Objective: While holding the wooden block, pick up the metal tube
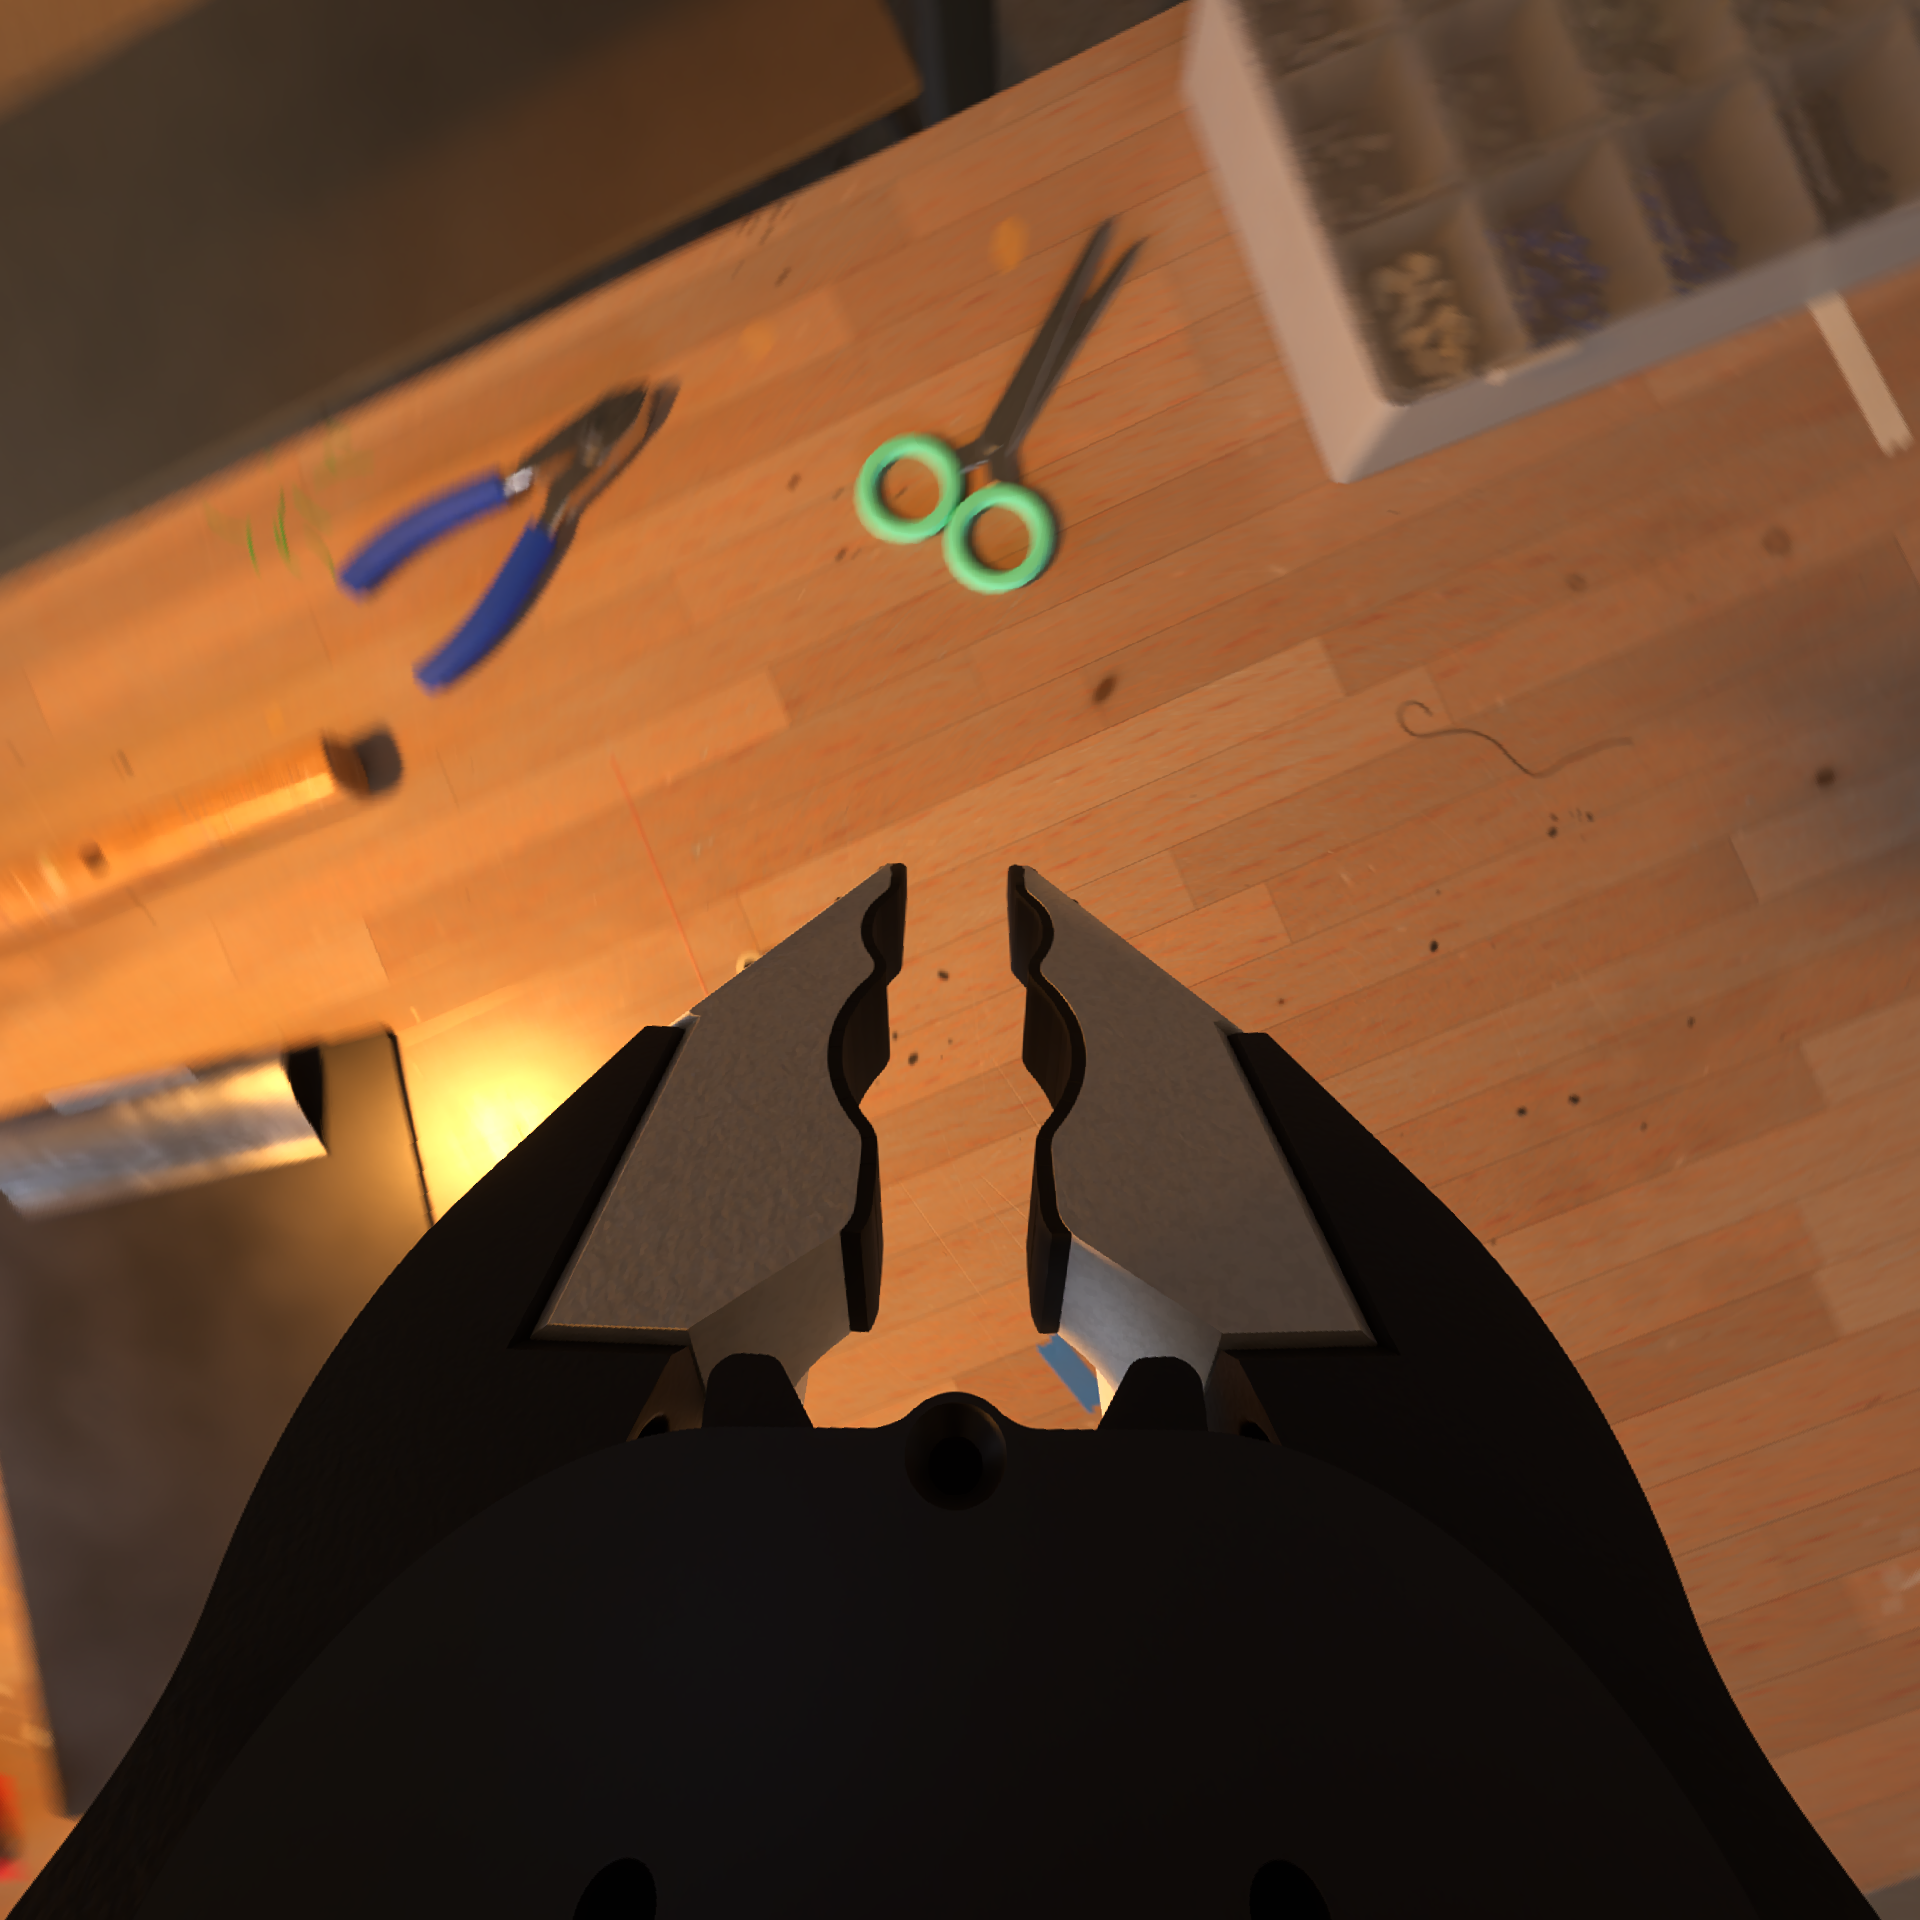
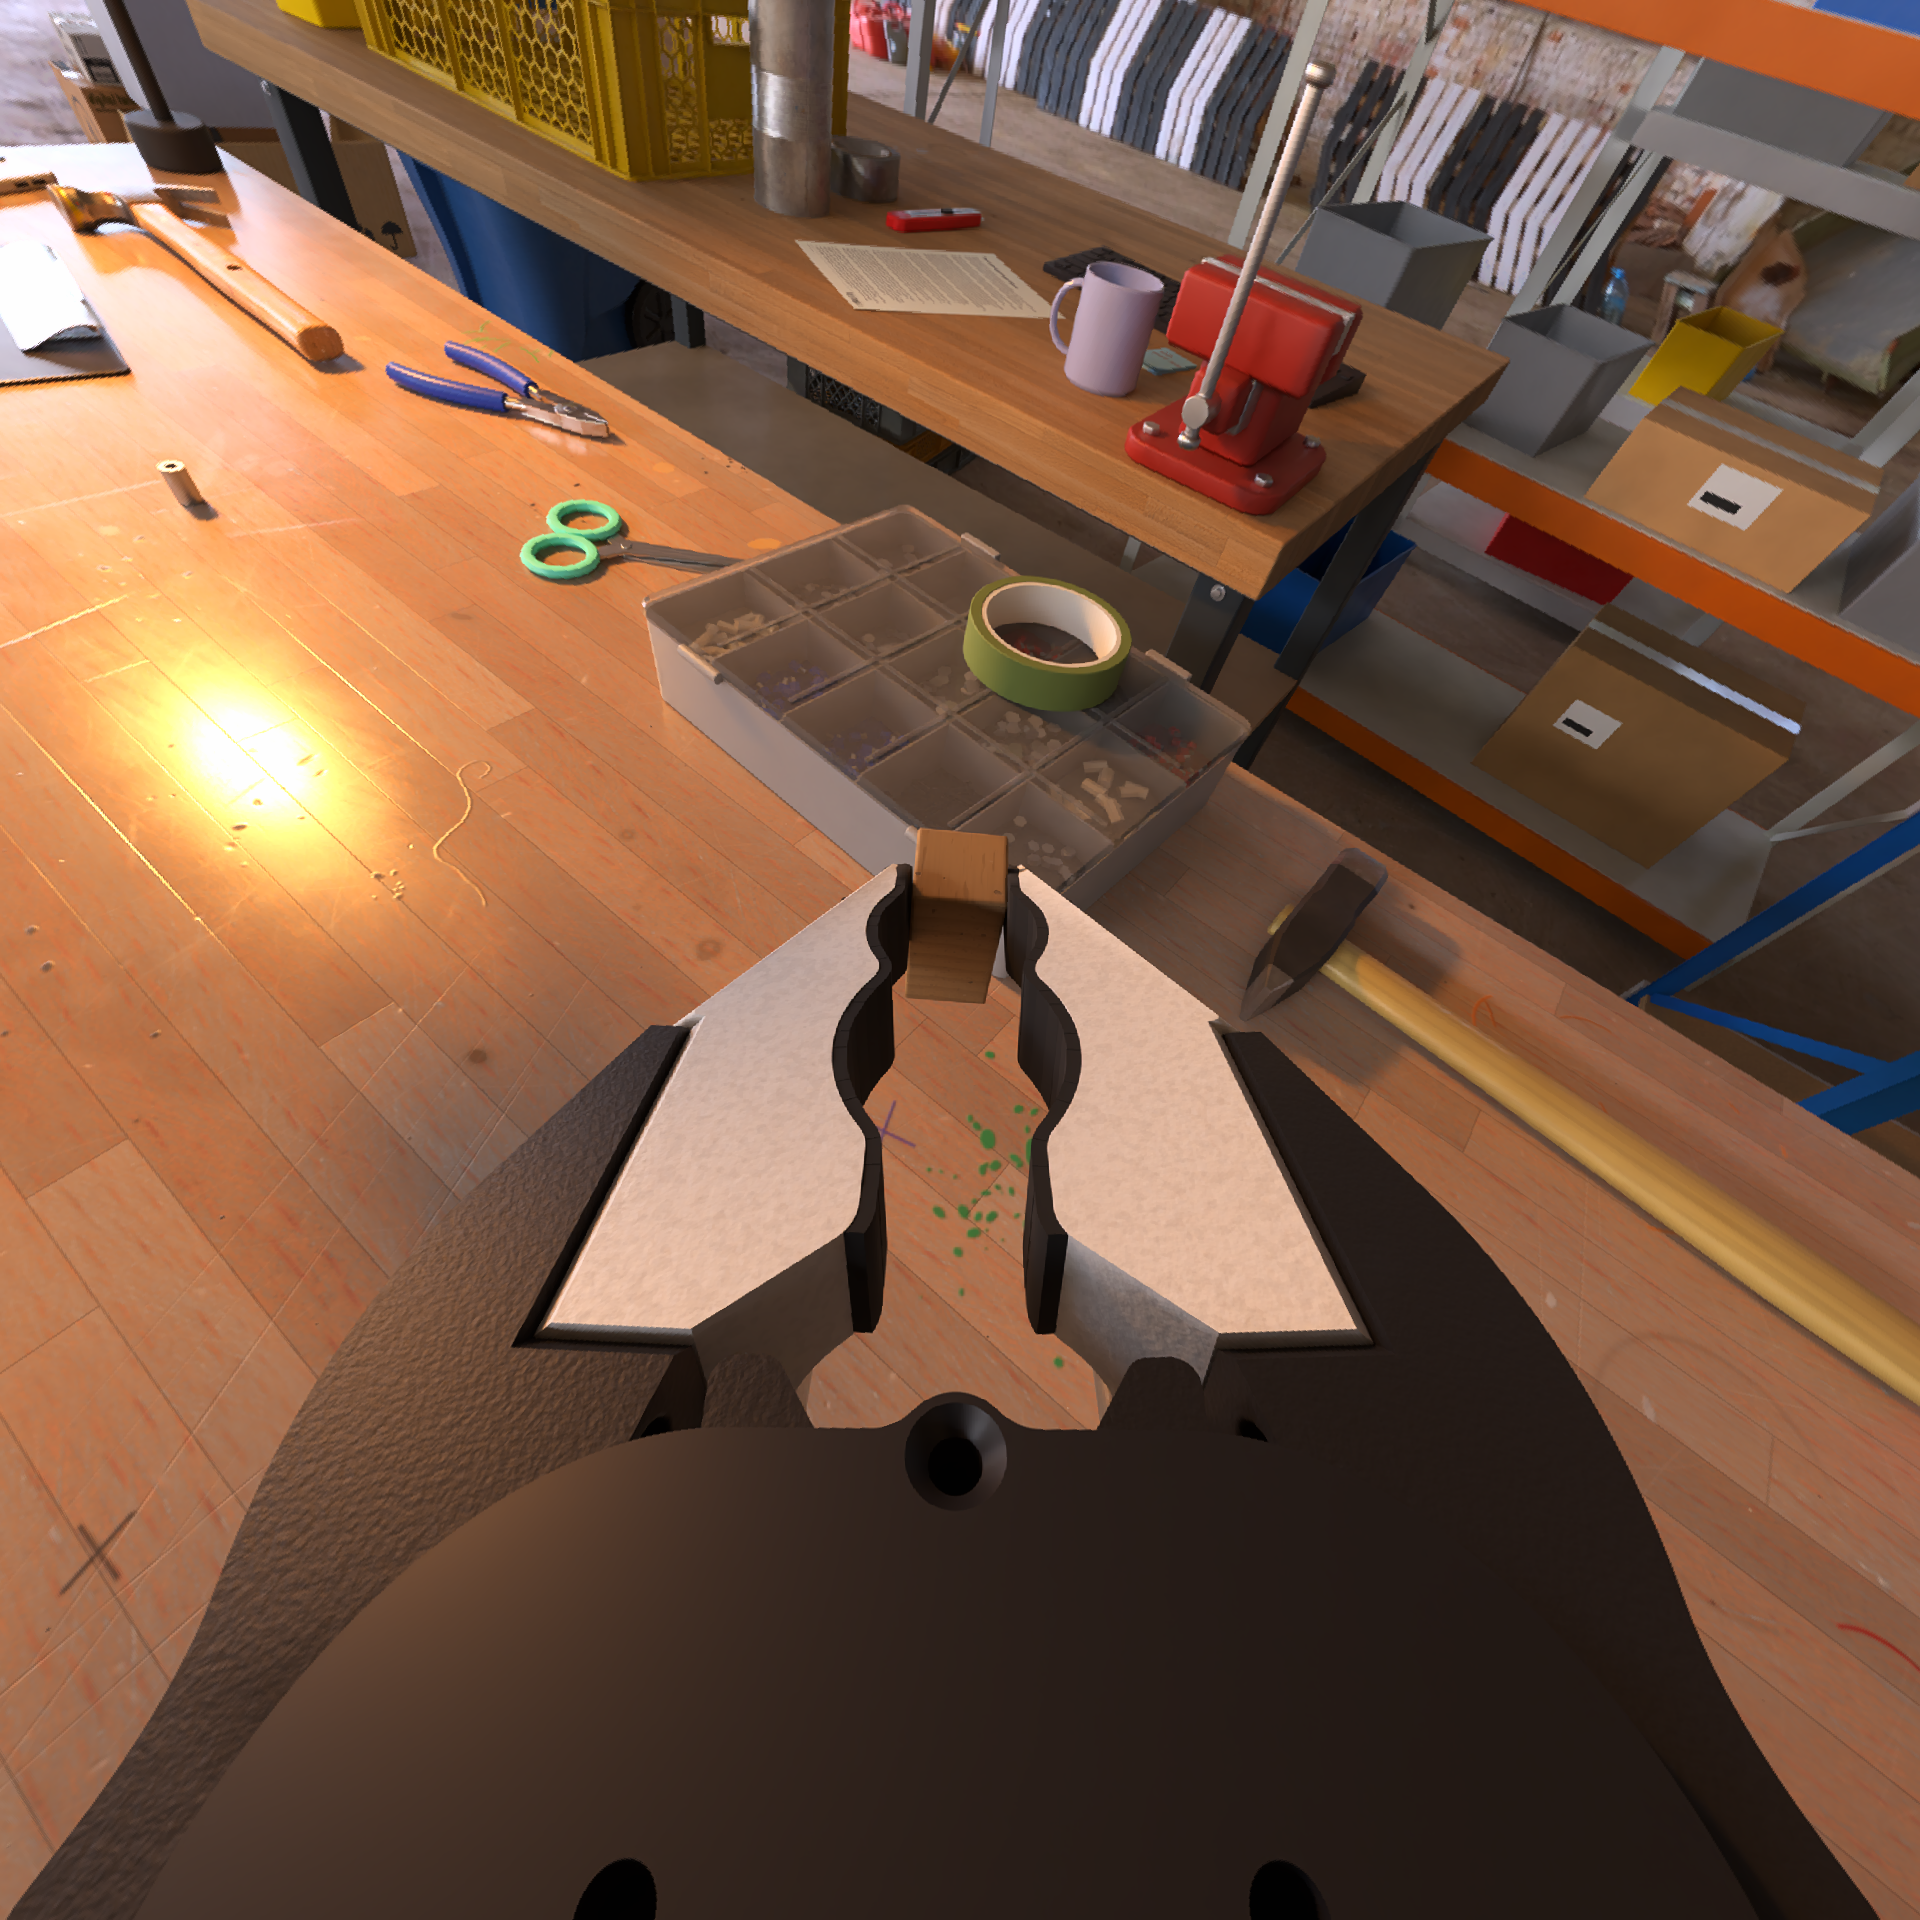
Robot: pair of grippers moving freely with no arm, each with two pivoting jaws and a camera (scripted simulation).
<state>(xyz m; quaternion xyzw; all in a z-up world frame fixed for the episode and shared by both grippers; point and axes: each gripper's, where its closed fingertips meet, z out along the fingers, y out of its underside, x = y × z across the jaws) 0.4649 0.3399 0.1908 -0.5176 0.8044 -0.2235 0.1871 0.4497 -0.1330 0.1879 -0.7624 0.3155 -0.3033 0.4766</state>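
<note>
Nearest my right camera is my right gripper (image 2: 957,896), its jaws pinched on the wooden block (image 2: 956,928), which sits at the very fingertips, lifted above the bench (image 2: 312,1039). Just beyond the block lies a clear parts box (image 2: 831,707) with a green tape roll (image 2: 1045,644) resting on its lid. To the right of the gripper, a hammer (image 2: 1558,1122) lies along the bench edge.

Only this view shows the metal tube (image 2: 181,483): a small grey cylinder lying on the bench far to the upper left, well apart from both the block and the box. Between it and the box lie green-handled scissors (image 2: 582,540), and farther back, blue-handled pliers (image 2: 499,390) and a wooden-handled axe (image 2: 208,265). A second bench behind carries a red vise (image 2: 1242,384), a mug (image 2: 1107,327) and a yellow crate (image 2: 582,73).

My left camera looks almost straight down. My left gripper (image 1: 957,894) hangs above bare bench (image 1: 1351,1039), jaws narrowly parted with nothing between them. It sees the same scissors (image 1: 961,499), pliers (image 1: 499,530) and a corner of the parts box (image 1: 1455,229), slightly blurred. At the left edge are a wooden handle (image 1: 208,810) and a dark mat (image 1: 208,1403). I cannot find the tube here, nor the block or the other gripper.
</note>
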